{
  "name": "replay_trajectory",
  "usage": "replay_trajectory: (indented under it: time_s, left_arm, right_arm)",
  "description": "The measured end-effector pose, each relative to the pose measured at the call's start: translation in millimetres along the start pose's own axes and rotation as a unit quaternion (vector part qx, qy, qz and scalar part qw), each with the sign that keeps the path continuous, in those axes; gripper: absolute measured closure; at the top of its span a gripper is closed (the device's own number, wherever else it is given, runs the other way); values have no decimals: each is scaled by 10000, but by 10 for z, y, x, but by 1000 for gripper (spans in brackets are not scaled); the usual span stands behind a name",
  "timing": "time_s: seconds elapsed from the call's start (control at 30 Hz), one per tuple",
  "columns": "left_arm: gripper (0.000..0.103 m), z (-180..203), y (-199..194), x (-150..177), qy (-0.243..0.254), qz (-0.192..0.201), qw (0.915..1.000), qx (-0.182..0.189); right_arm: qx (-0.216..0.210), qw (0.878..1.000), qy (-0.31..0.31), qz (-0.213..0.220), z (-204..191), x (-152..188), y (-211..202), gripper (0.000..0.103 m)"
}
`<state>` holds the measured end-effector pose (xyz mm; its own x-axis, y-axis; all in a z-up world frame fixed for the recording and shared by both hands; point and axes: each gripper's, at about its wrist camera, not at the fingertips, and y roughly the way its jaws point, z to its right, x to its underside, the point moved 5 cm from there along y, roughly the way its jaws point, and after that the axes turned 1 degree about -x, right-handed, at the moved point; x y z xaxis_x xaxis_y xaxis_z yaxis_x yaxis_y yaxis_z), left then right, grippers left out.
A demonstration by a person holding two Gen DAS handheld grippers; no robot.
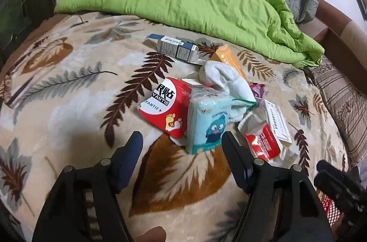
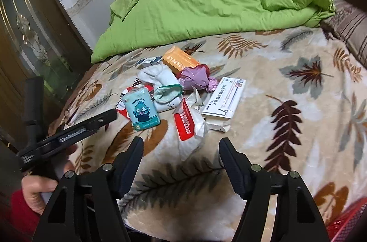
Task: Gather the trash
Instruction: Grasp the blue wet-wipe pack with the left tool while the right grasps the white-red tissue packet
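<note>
The trash sits in 1 small heap in the middle of the bed (image 2: 263, 118), on the leaf blanket. At the front is a blue tissue pack (image 2: 144, 112) with a cartoon face. It leans on a red box (image 1: 164, 108) with a foot drawn on it. Next to them lies a red and white wrapper (image 2: 190, 129), then a flat white box (image 2: 226, 96). Behind are white socks (image 2: 160, 83), a purple wrapper (image 2: 195, 79), an orange box (image 2: 180, 59) and a blue and white box (image 1: 176, 50). A green quilt (image 2: 206, 3) is bunched at the far end of the bed.

The left gripper (image 1: 182, 150) is partly open with nothing in it. It points down at the tissue pack, and its right finger is just beside the pack. The right gripper (image 2: 181, 153) is partly open and empty too, just in front of the red and white wrapper.

I think the step is to pick up the 1st piece. It is best to take 1 piece at a time. The pack should go between the 2 fingers before they close. The wrapper is soft and thin, so a pinch on its puffy part should work best. The socks may not be trash, so they should stay.

A red mesh basket (image 2: 344, 221) shows at the bottom right corner. I cannot see what is in it.
</note>
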<state>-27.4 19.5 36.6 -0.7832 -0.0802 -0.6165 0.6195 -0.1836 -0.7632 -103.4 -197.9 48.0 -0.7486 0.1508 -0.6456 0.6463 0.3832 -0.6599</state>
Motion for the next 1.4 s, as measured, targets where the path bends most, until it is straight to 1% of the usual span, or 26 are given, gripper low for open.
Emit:
replay_trajectory:
  time_s: [0.2, 0.33, 0.37, 0.43, 0.5, 0.57, 0.6, 0.63, 0.7, 0.73, 0.77, 0.83, 0.9, 1.0, 1.03, 1.07, 1.17, 1.3, 1.4]
  left_arm:
    - [35, 174, 258, -44, 258, -93, 9996, 17]
    - [50, 235, 490, -45, 309, -220, 9993, -38]
    - [50, 230, 559, -45, 297, -265, 9992, -60]
    - [50, 212, 625, -56, 305, -225, 9992, -115]
    - [50, 205, 649, -74, 362, -147, 9991, -144]
    - [50, 187, 687, -82, 396, -134, 9991, -123]
    - [50, 178, 701, -79, 410, -126, 9990, -104]
    - [50, 168, 707, -79, 413, -110, 9990, -98]
    - [50, 139, 719, -87, 358, -101, 9993, -27]
    - [50, 127, 726, -86, 325, -99, 9994, 16]
    - [50, 120, 736, -86, 295, -106, 9995, 55]
    - [49, 130, 741, -80, 342, -94, 9994, 56]
    - [47, 136, 752, -67, 359, -102, 9993, 60]
    - [37, 121, 787, -32, 279, -238, 9993, 90]
    - [26, 100, 806, -18, 227, -298, 9993, 84]
    - [24, 65, 858, 11, 139, -462, 9988, 64]
    - [24, 28, 868, 11, 36, -458, 9988, 164]
    - [23, 99, 878, 69, 387, -403, 9984, -36]
    - [20, 116, 884, 77, 448, -358, 9983, -60]
  right_arm:
    - [-59, 9996, 107, -251, 97, -21, 239, 31]
    - [-130, 9986, 264, -431, 177, -81, 391, 31]
    - [-117, 9984, 298, -469, 195, -93, 434, 31]
    - [-158, 9973, 387, -598, 224, -104, 539, 31]
    - [-177, 9964, 470, -681, 246, -112, 615, 37]
    - [-207, 9956, 532, -750, 263, -116, 683, 49]
    - [-235, 9951, 549, -782, 259, -114, 717, 52]
    - [-265, 9949, 545, -802, 250, -110, 739, 57]
    - [-233, 9952, 451, -834, 208, -100, 767, 70]
    - [-216, 9957, 399, -811, 186, -102, 757, 81]
    - [-200, 9962, 371, -768, 175, -108, 743, 87]
    - [-166, 9969, 319, -693, 165, -114, 709, 87]
    - [-145, 9973, 318, -647, 169, -114, 686, 88]
    - [-89, 9979, 261, -590, 154, -120, 654, 88]
    - [-69, 9981, 233, -571, 147, -127, 647, 88]
    - [-55, 9983, 194, -543, 135, -133, 636, 88]
    - [-30, 9985, 143, -522, 119, -135, 634, 88]
    - [-53, 9986, 217, -479, 154, -136, 620, 88]
    - [-74, 9986, 258, -445, 161, -145, 605, 88]
